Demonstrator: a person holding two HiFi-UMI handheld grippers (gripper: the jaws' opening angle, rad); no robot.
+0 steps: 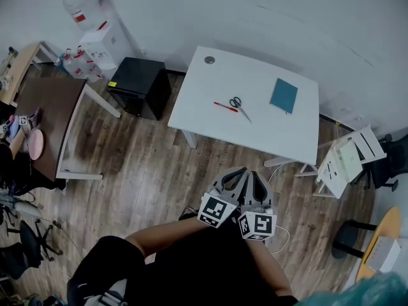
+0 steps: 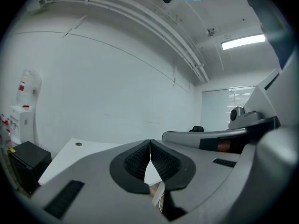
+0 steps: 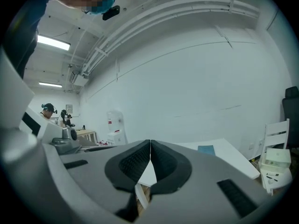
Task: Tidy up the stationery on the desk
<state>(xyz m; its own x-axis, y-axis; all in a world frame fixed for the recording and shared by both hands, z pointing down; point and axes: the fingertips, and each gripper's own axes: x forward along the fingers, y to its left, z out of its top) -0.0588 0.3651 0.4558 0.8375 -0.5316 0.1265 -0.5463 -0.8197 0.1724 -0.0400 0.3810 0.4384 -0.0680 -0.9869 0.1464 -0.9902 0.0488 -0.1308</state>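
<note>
Closed tight on nothing: left gripper (image 2: 150,146) and right gripper (image 3: 150,146), side by side above wood floor (image 1: 159,171), short of white desk (image 1: 204,116); on desk, red pen (image 1: 225,107) just beside scissors (image 1: 238,104); teal notebook (image 1: 284,95) well apart, toward right edge

left claw (image 1: 237,173): jaws together | right claw (image 1: 255,176): jaws together | held side by side, near level

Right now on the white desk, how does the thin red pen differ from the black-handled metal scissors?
Colour: the thin red pen looks all red; the black-handled metal scissors have pale blades.
Shape: the pen is a straight stick; the scissors end in two loops.
Pose: the pen lies nearly crosswise; the scissors slant, blades towards the near edge.
Both lie flat on the white desk.
</note>
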